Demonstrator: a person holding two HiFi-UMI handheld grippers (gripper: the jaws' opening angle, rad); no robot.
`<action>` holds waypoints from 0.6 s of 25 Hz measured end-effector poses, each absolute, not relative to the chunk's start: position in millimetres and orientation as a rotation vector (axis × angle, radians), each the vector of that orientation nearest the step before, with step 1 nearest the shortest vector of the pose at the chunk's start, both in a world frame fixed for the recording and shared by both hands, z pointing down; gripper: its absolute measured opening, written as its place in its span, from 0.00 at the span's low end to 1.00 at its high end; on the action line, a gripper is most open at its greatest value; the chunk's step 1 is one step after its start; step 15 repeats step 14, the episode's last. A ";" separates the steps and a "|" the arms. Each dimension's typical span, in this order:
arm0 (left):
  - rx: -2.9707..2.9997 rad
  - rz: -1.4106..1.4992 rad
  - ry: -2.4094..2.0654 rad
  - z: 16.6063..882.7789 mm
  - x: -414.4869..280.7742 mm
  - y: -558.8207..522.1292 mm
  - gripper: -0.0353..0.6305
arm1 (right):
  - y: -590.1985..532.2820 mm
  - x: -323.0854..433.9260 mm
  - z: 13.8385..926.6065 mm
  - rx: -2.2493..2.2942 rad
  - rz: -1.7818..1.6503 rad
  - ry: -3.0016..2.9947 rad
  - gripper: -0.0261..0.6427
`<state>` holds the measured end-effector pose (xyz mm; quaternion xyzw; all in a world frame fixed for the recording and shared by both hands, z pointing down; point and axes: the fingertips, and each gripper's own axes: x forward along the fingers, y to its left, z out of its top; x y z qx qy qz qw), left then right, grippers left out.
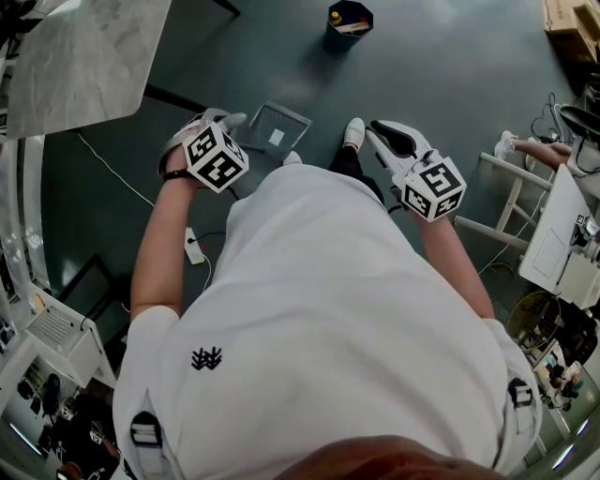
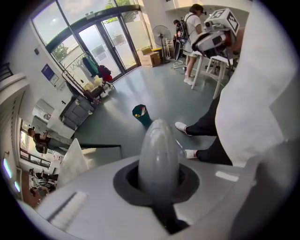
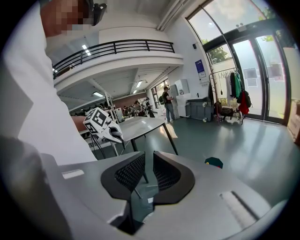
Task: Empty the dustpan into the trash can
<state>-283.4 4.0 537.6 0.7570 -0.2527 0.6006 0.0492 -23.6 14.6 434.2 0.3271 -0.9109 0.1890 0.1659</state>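
A grey dustpan (image 1: pixel 275 128) hangs level in front of my legs, with a white scrap (image 1: pixel 277 137) lying in it. My left gripper (image 1: pixel 225 122) is shut on the dustpan's handle (image 2: pixel 158 154), which fills the space between the jaws in the left gripper view. My right gripper (image 1: pixel 389 139) hovers to the right of the pan, open by a narrow gap and holding nothing. Through that gap (image 3: pixel 146 171) part of the pan (image 3: pixel 140 197) shows. The dark teal trash can (image 1: pixel 349 23) stands on the floor ahead, apart from both grippers, with litter inside. It also shows small as the trash can (image 2: pixel 140 115) and the trash can (image 3: pixel 214 162).
A marble-topped table (image 1: pixel 84 56) is at the far left, above a white cable and power strip (image 1: pixel 194 246) on the floor. A white frame (image 1: pixel 506 206) and cluttered desks line the right. Wooden boxes (image 1: pixel 572 23) sit far right. Another person (image 2: pixel 192 28) stands in the background.
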 end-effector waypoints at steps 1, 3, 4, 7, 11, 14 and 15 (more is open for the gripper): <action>2.307 1.828 -0.770 537.5 -284.4 6.0 0.14 | 16.0 -24.8 433.3 0.932 0.537 -2.595 0.12; 2.311 1.828 -0.769 537.4 -284.9 8.8 0.14 | 17.2 -26.4 430.8 0.934 0.527 -2.596 0.12; 2.313 1.825 -0.765 537.7 -284.3 10.1 0.14 | 17.3 -26.9 429.9 0.934 0.523 -2.597 0.12; 2.317 1.810 -0.755 537.6 -283.9 14.4 0.14 | 18.1 -30.3 428.2 0.932 0.515 -2.595 0.12; 2.318 1.809 -0.762 539.1 -285.8 16.1 0.14 | 17.9 -33.4 427.8 0.923 0.505 -2.595 0.12; 2.313 1.810 -0.769 539.7 -289.0 15.8 0.14 | 14.9 -35.9 427.1 0.917 0.499 -2.598 0.11; 2.313 1.810 -0.769 539.7 -289.0 15.8 0.14 | 14.9 -35.9 427.1 0.917 0.499 -2.598 0.11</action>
